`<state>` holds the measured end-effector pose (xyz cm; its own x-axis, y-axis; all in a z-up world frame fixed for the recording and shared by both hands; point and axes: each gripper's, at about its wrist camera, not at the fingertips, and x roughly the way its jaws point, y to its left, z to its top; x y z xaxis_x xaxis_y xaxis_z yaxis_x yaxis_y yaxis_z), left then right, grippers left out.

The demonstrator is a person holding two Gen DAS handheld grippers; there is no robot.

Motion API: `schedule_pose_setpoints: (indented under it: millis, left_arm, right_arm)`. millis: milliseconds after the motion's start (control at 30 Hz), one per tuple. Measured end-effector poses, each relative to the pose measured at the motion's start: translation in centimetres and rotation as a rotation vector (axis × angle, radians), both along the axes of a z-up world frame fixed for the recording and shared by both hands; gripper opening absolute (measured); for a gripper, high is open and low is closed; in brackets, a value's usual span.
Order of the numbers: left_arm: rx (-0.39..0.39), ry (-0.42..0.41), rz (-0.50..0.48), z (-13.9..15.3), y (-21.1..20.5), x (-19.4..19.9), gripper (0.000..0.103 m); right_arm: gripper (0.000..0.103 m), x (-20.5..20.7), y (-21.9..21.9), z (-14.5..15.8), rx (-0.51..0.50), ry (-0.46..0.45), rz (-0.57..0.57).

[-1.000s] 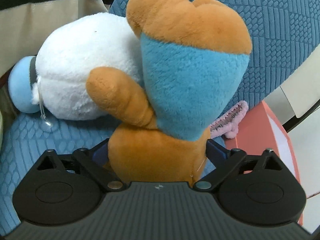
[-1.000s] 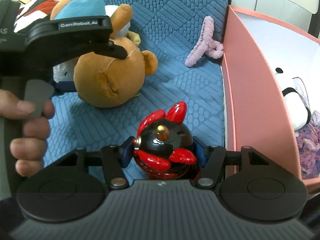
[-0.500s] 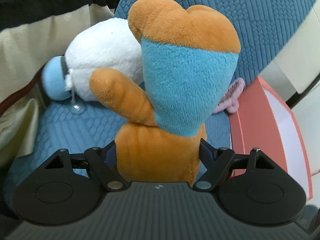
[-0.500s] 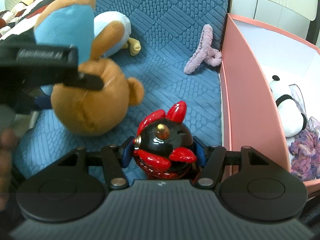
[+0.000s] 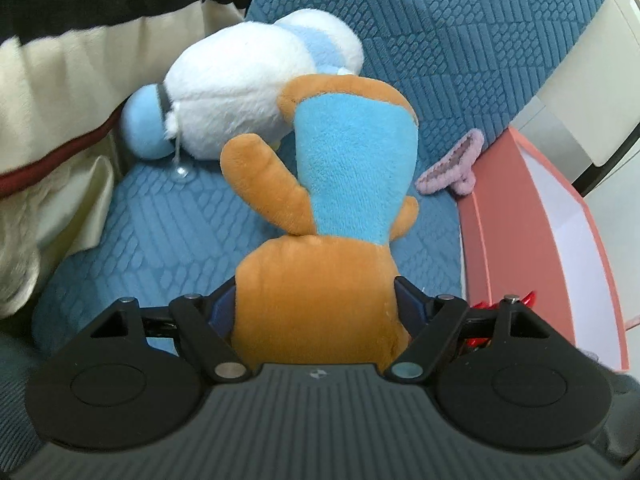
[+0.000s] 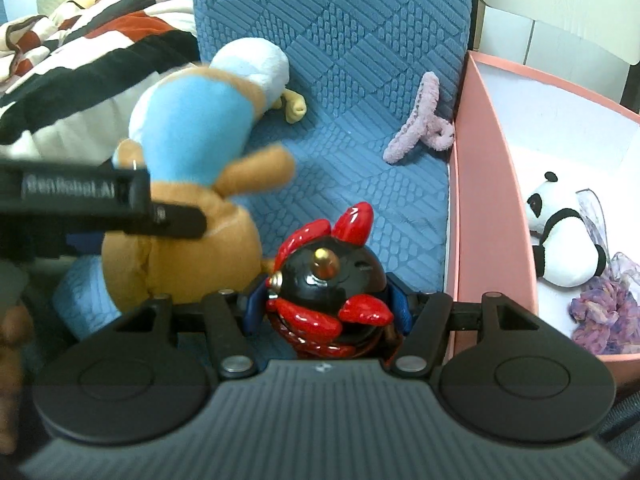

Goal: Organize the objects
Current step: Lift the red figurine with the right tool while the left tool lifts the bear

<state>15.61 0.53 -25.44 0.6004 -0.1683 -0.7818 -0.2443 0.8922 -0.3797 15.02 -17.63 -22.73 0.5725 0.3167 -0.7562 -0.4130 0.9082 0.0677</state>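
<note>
My left gripper (image 5: 316,308) is shut on an orange and blue plush toy (image 5: 332,208) and holds it above the blue cushion (image 5: 160,232). The same plush toy (image 6: 184,200) shows at the left of the right wrist view, with the left gripper (image 6: 168,220) clamped on it. My right gripper (image 6: 326,310) is shut on a black and red figurine (image 6: 328,284), held just left of the pink box (image 6: 484,200). A white and light blue plush (image 5: 240,92) lies on the cushion behind. A purple fuzzy hair clip (image 6: 420,128) lies by the box wall.
The pink box (image 5: 516,232) holds a panda plush (image 6: 560,236) and a purple scrunchie (image 6: 604,316). A striped blanket (image 6: 80,40) lies at the left. The blue backrest (image 6: 340,40) rises behind the cushion.
The left gripper has lifted the orange and blue plush up and away from the white plush, toward the right gripper. The right gripper has risen a little with the figurine.
</note>
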Motion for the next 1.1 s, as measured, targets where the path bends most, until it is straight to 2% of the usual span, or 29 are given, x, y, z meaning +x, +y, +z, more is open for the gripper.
schedule_pose_setpoints:
  millis: [300, 533, 667, 867, 1100]
  left_arm:
    - [0.007, 0.01, 0.025, 0.9, -0.3, -2.4, 0.077]
    - [-0.021, 0.021, 0.068, 1.1, -0.5, -3.4, 0.076]
    - [-0.064, 0.029, 0.103, 1.5, -0.5, -4.0, 0.076]
    - [-0.087, 0.03, 0.13, 3.8, -0.8, -4.4, 0.076]
    - [-0.082, -0.008, 0.093, 8.7, -2.1, -3.5, 0.076]
  right_arm:
    - [0.063, -1.3, -0.1, 1.0, 0.016, -0.003, 0.003]
    - [0.063, -2.0, -0.7, 2.4, 0.057, 0.026, 0.005]
    - [0.063, -2.3, -1.3, 3.9, 0.078, 0.029, 0.019]
    - [0.063, -2.1, -2.4, 6.2, 0.103, 0.046, 0.023]
    - [0.063, -0.9, -4.7, 10.2, 0.127, 0.027, 0.014]
